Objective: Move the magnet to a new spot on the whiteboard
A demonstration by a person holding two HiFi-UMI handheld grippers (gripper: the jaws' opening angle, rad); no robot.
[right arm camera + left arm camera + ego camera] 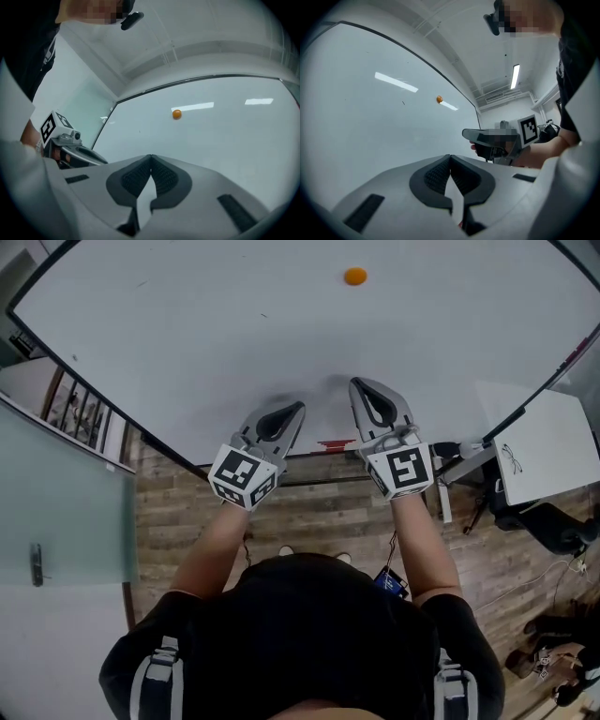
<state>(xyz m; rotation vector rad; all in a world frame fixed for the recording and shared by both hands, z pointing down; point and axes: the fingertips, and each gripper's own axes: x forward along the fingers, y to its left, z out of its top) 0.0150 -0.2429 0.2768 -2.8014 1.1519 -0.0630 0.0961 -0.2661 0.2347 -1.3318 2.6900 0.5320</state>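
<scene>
Head view: whiteboard (187, 343) fills the top. Orange magnet (354, 277) sits high on the whiteboard, right of centre. Left gripper (294, 409) and right gripper (359, 385) point at the whiteboard's lower edge, side by side, well short of the magnet. Only this view shows the wood floor (309, 507) under the whiteboard.

Left gripper view: fingers (436, 176) closed tip to tip, nothing between them. Magnet on the whiteboard, far ahead and above the tips. Right gripper's tip shows beside the whiteboard's right end. Ceiling light (515, 76) shows here, not from the head.

Right gripper view: pads (165, 177) pressed together, empty. Magnet on the whiteboard, ahead, above and slightly right of the tips, no contact.
</scene>
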